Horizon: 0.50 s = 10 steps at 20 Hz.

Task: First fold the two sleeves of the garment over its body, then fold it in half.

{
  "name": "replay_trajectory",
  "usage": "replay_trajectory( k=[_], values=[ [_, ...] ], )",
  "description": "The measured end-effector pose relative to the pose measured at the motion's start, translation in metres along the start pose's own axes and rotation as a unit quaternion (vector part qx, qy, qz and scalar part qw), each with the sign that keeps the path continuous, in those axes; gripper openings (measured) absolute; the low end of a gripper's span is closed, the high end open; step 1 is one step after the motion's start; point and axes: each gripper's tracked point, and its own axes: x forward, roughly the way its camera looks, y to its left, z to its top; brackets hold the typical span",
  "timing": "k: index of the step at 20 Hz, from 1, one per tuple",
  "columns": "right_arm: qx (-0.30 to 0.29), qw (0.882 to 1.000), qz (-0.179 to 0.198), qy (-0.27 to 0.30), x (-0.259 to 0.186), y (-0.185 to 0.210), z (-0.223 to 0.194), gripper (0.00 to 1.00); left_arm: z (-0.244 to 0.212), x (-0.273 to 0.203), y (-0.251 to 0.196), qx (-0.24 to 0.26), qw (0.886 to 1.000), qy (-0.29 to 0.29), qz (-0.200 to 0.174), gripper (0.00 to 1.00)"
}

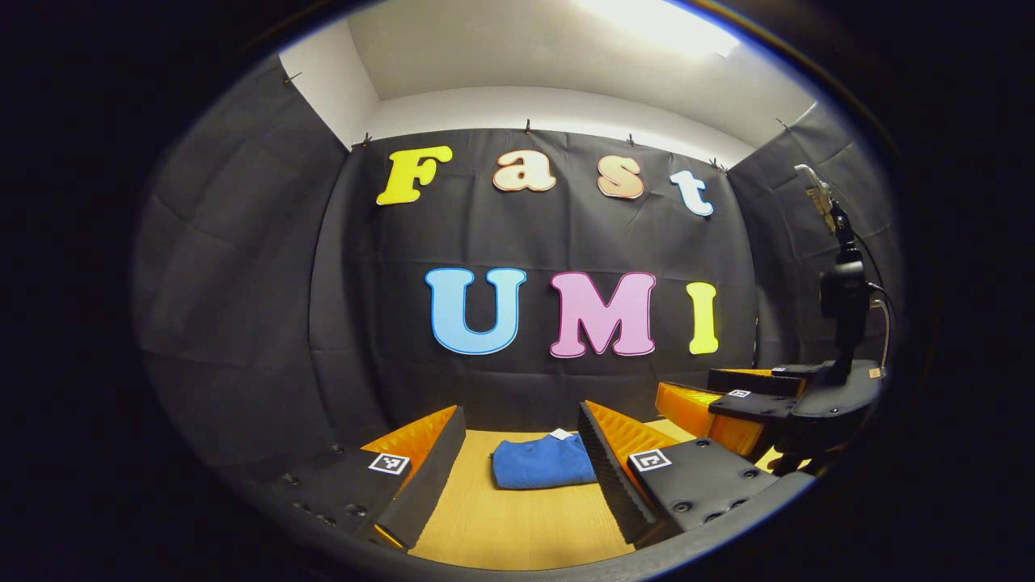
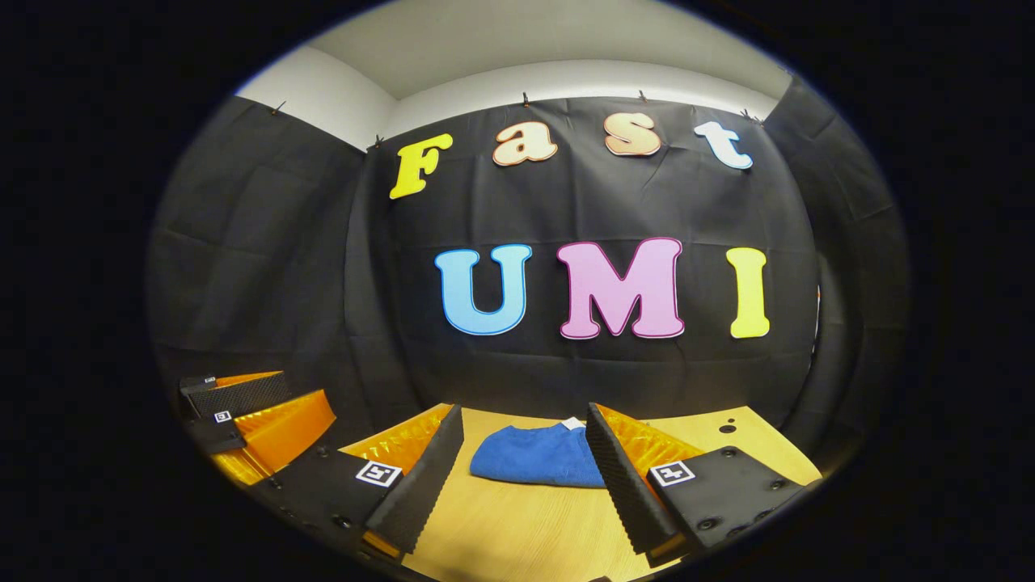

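Observation:
A blue garment [image 1: 540, 461] lies folded into a small bundle on the wooden table [image 1: 517, 525], a white tag showing at its far edge. My left gripper [image 1: 521, 453] stands open above the table's near side, the bundle framed between its fingers but farther off. In the right gripper view the same blue garment [image 2: 535, 457] lies ahead between the fingers of my right gripper [image 2: 525, 453], which is open and holds nothing. The right gripper [image 1: 732, 404] also appears at the right of the left gripper view, and the left gripper [image 2: 251, 420] at the left of the right gripper view.
A black camera stand [image 1: 845, 299] rises at the right of the left gripper view. The booth's black cloth wall closes the table's far side. The wooden table [image 2: 728, 444] has small holes near its far right corner.

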Motion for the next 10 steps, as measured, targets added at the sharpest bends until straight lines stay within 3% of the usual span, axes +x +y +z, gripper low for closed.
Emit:
replay_trajectory(
  k=[9, 10],
  values=[
    [0.000, 0.999, -0.028, 0.016, -0.0002, -0.0045, -0.0062, 0.89, -0.0074, 0.0055, -0.0059, -0.002, 1.000, 0.009, -0.012, 0.81],
    [-0.003, 0.999, -0.031, 0.020, 0.0001, -0.0052, -0.0077, 0.95, -0.0075, 0.0067, -0.0057, -0.002, 1.000, 0.010, -0.012, 0.81]
  ],
)
